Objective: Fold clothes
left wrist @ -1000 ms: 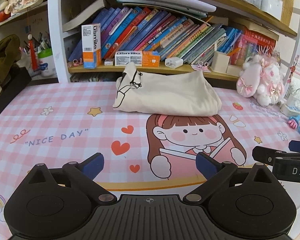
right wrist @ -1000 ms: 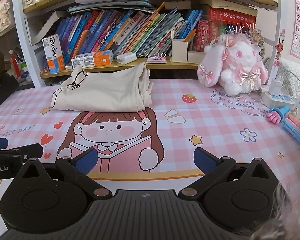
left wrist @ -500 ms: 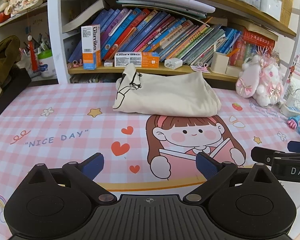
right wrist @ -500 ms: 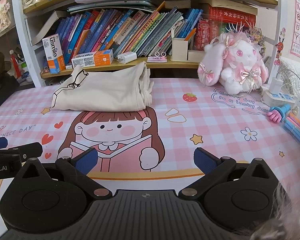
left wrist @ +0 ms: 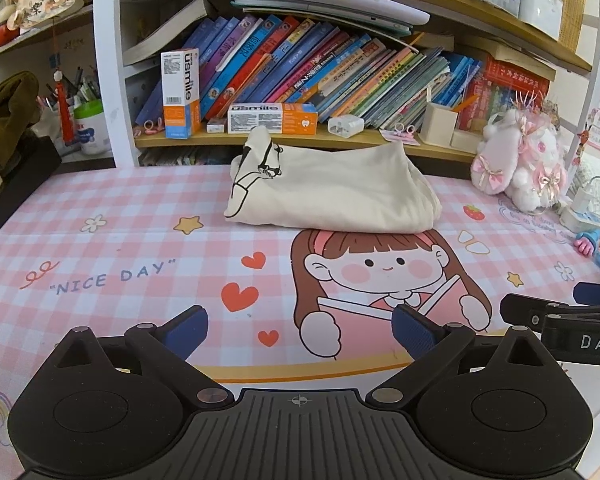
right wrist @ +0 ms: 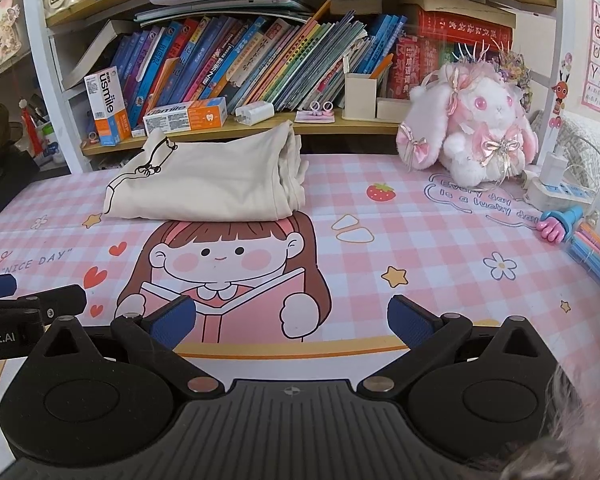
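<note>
A cream garment [left wrist: 332, 196] lies folded into a thick rectangle at the back of the pink checked mat [left wrist: 100, 248], just in front of the bookshelf; a black line drawing shows on its left end. The right wrist view has the same cream garment [right wrist: 204, 184] at the back left. My left gripper [left wrist: 300, 330] hovers open near the front edge, well short of the cloth, nothing between its blue pads. My right gripper [right wrist: 292, 320] is open too and holds nothing. Each gripper's tip shows at the edge of the other's view.
A bookshelf [left wrist: 300, 136] with leaning books and toothpaste boxes runs along the back. A pink plush rabbit [right wrist: 472, 136] sits back right beside a power strip [right wrist: 556, 188] and pens [right wrist: 592, 248]. A dark bag [left wrist: 8, 160] rests at the far left.
Both grippers stay open and almost still; the views have only drifted slightly. The folded garment has not moved.
</note>
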`<state>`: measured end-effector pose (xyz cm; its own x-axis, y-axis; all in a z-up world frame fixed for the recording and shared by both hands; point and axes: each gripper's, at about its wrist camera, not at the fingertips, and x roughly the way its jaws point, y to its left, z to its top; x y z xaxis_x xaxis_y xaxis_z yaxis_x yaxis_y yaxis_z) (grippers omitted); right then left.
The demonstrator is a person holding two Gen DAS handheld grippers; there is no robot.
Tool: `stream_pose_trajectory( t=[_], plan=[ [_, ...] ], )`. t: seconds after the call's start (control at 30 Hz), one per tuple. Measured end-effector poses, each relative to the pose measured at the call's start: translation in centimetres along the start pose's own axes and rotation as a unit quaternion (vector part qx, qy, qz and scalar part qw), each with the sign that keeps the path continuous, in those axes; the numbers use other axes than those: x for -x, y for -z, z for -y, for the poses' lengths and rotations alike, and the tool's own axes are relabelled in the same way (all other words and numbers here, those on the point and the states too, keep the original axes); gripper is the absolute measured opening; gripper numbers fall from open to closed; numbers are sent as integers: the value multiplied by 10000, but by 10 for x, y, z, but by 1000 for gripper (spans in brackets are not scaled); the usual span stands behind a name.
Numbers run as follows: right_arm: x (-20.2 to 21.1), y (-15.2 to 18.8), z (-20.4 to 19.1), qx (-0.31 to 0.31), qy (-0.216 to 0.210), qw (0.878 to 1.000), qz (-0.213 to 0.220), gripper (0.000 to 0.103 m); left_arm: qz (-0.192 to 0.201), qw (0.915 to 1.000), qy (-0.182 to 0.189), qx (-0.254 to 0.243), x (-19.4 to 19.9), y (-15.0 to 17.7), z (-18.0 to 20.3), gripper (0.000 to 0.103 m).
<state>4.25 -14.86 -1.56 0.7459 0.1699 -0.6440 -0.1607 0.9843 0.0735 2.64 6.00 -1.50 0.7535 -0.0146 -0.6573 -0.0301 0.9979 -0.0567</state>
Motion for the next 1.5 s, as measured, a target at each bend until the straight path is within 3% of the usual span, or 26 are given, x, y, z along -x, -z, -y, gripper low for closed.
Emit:
stream_pose_trajectory(
  t=[1.5],
  plan=[
    [-4,4,0,-108,-21,9999,-90,103,-132,9999,-16,-15,-4,5,3,103]
  ],
)
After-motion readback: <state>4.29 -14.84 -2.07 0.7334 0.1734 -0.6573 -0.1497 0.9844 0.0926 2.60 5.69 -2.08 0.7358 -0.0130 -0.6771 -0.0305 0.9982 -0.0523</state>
